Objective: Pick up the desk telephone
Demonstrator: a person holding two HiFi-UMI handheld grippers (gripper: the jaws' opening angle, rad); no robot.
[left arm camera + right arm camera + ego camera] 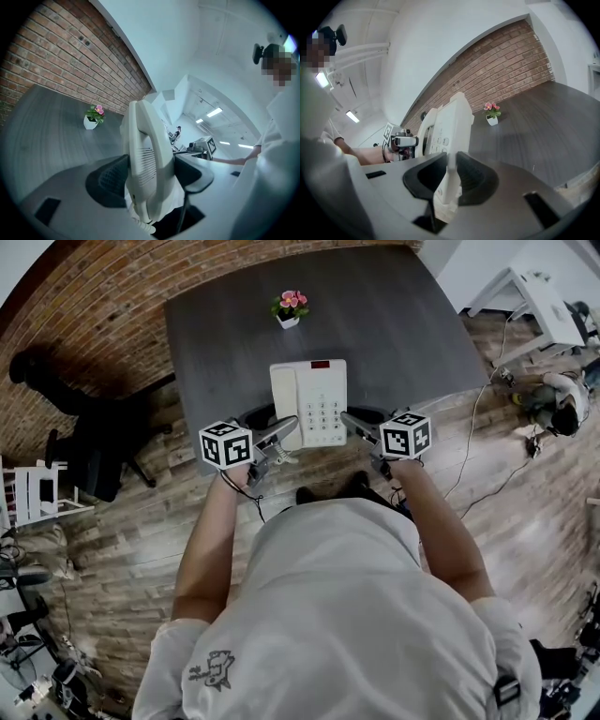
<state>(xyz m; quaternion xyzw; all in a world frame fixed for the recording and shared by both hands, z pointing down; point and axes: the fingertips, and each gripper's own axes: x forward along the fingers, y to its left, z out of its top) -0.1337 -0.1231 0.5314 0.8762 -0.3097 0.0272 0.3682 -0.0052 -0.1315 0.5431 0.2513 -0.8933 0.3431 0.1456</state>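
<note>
We saw a small potted flower [289, 308] upright near the far edge of a dark grey table [394, 324]; a brick wall [103, 296] curved behind; a black office chair [94, 451] stood on the wooden floor [525, 521].

1. No word, brand or number is legible in any view.
2. Key markings on the telephone [309, 401], head view centre: too small to read.
3. Shirt print [212, 668], lower left: illegible.
</note>
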